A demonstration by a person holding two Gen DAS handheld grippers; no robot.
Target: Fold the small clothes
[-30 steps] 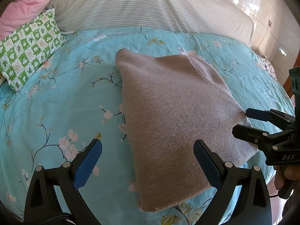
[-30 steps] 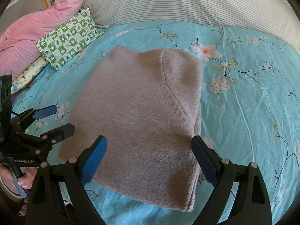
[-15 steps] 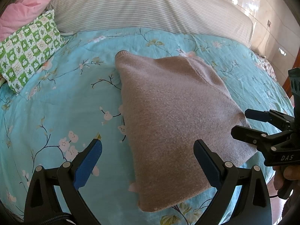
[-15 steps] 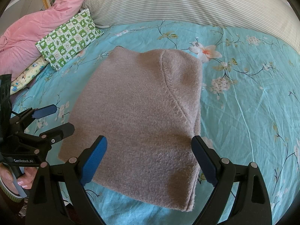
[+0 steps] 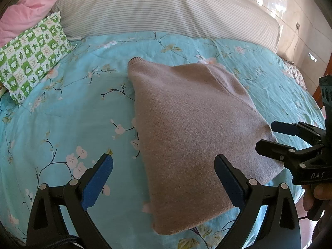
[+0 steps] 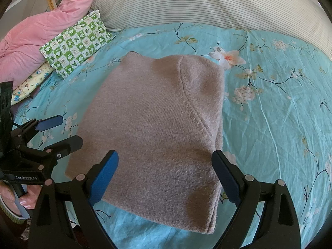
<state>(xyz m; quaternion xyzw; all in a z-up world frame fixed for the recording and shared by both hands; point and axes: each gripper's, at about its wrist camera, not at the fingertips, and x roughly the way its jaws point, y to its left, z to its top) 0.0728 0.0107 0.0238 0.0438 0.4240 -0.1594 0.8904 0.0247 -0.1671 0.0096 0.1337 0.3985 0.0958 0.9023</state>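
A folded taupe knit sweater [image 5: 193, 128] lies flat on the turquoise floral bedspread [image 5: 62, 124]; it also shows in the right wrist view [image 6: 157, 128]. My left gripper [image 5: 164, 180] is open and empty, hovering over the sweater's near left edge. My right gripper [image 6: 166, 176] is open and empty, above the sweater's near edge. Each gripper shows in the other's view, the right one [image 5: 278, 137] by the sweater's right corner and the left one [image 6: 58, 132] by its left corner, both open.
A green checked pillow [image 6: 76, 41] and a pink quilt [image 6: 35, 39] lie at the far left. A striped bolster [image 5: 166, 8] runs along the head of the bed. The bedspread [image 6: 269, 114] stretches to the right of the sweater.
Almost nothing has moved. The view in both cameras has shifted only slightly; both grippers stay open above the sweater.
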